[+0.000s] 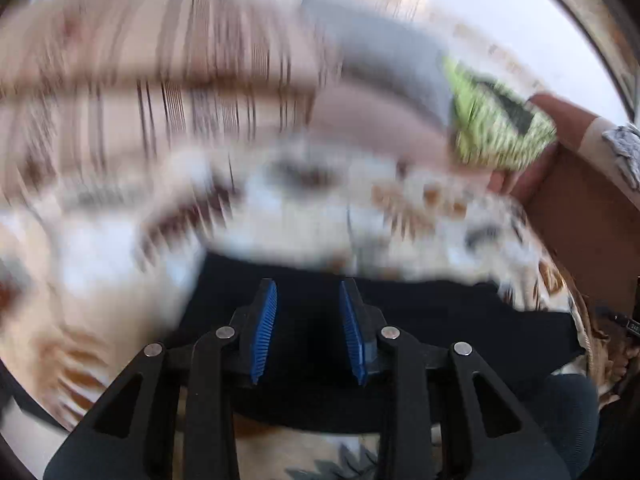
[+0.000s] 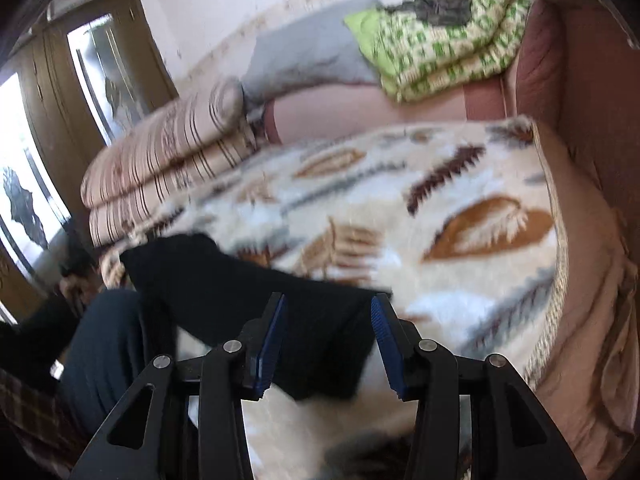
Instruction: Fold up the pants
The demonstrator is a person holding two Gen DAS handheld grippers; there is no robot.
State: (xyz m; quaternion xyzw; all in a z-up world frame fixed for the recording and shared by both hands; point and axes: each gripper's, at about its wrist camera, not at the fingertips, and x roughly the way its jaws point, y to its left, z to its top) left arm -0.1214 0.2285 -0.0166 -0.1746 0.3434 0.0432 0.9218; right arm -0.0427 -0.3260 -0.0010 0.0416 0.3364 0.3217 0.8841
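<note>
Pants (image 2: 240, 292) lie below both down-tilted tools, left (image 1: 308, 292) and right (image 2: 329, 306), jaws apart, gripping nothing

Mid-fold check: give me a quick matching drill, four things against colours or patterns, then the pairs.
Things:
1. pants
2. pads
3. quilt
4. blanket

Looks:
A. cream with a leaf print
B. blue
C. black
D. green and white check

Pairs: 1-C, 2-B, 3-D, 4-A
</note>
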